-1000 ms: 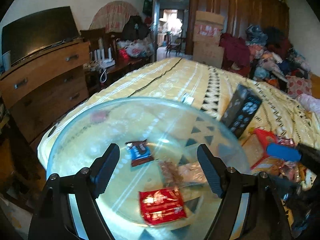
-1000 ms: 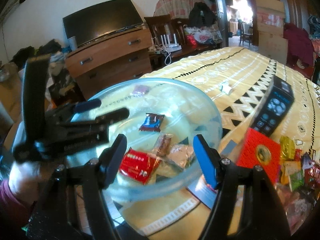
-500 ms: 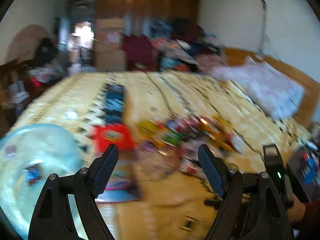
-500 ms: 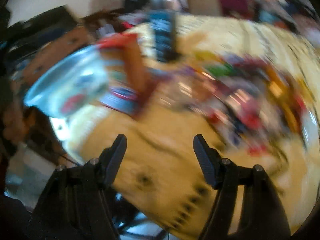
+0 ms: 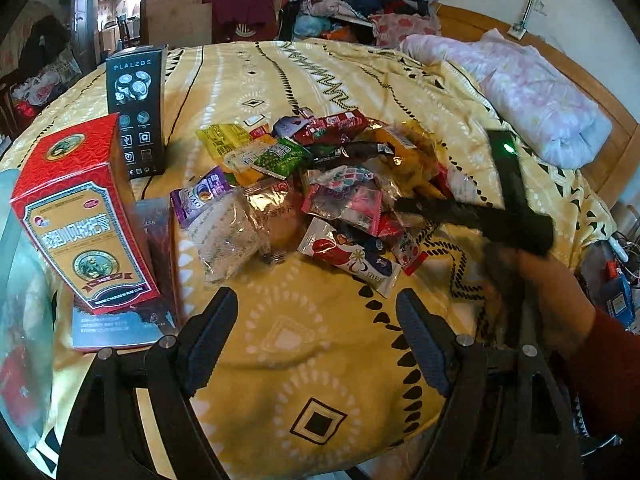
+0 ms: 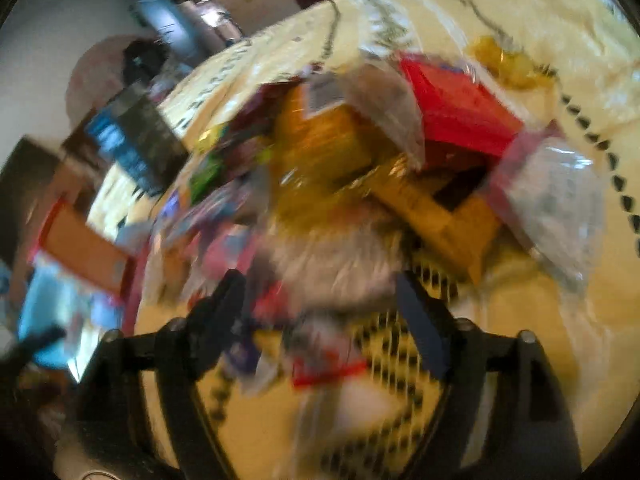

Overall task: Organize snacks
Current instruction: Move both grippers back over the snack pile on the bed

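Note:
A heap of several wrapped snacks [image 5: 332, 184] lies on the yellow patterned bedspread [image 5: 304, 344]; it fills the blurred right wrist view [image 6: 360, 168] too. My left gripper [image 5: 316, 336] is open and empty, above bare bedspread in front of the heap. My right gripper [image 6: 320, 312] is open, low over the near edge of the heap; it also shows in the left wrist view [image 5: 436, 208] reaching in from the right. The glass bowl [image 5: 16, 300] with snacks in it sits at the far left edge.
A red box [image 5: 80, 216] stands upright on a flat booklet [image 5: 120, 320] left of the heap. A black shaver box [image 5: 138, 108] stands behind it. A pink quilt [image 5: 532, 96] lies at the back right. Piled clothes lie beyond the bed.
Both grippers have swung from the glass bowl to the right, over to the snack heap. The right gripper has moved in close to the heap. Both stay open.

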The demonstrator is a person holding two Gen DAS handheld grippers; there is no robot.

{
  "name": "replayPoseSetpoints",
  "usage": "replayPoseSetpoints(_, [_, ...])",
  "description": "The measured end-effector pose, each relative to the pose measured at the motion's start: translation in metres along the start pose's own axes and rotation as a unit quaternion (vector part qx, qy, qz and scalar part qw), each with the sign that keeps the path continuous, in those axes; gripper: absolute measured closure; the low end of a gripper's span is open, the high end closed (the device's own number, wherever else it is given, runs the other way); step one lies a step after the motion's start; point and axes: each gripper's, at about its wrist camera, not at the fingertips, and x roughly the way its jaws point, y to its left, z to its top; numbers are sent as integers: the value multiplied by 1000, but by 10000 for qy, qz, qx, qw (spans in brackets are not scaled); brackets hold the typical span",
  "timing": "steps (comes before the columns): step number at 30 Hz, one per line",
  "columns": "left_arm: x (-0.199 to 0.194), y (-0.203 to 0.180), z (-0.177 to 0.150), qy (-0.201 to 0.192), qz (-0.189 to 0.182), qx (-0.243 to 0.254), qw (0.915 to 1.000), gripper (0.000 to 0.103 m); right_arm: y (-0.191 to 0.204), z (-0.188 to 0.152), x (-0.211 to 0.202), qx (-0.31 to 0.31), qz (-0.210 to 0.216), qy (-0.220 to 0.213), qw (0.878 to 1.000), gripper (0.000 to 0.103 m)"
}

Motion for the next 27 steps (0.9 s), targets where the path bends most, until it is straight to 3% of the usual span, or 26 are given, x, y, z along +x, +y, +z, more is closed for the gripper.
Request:
replayPoseSetpoints(1, [2,-1,1,23,0,26,10000,20,-1,6,4,37,-43,-65,10000,15])
replayPoseSetpoints(3, [7,-5,3,76,-23,105,9999,20,-4,15,11,130,-23,-99,9999,13])
replayPoseSetpoints(7, [15,-13,4,181,-152,136,9996,20,-5,16,19,103,-6,16,9999,15])
replayPoseSetpoints(9, [18,-16,3,215,-232,102,9994,20,-3,15,17,-47,-65,10,10000,21])
replayPoseSetpoints(17, [17,-12,-4,260,-233,9,9994,20,10,-13,-26,-573,250,-63,9980,22])
replayPoseSetpoints(21, [20,-1,-10,315,-257,-205,9990,20,-1,-41,-58,-620,16,-79,9980,22])
replayPoseSetpoints(24, [26,3,-11,316,-352,-322,9984,20,-12,-60,-64,-690,-350,97,9970,21])
replayPoseSetpoints(27, [42,3,-3,327,-502,-448,9972,20,-20,-72,-67,-776,-456,138,9958,18])
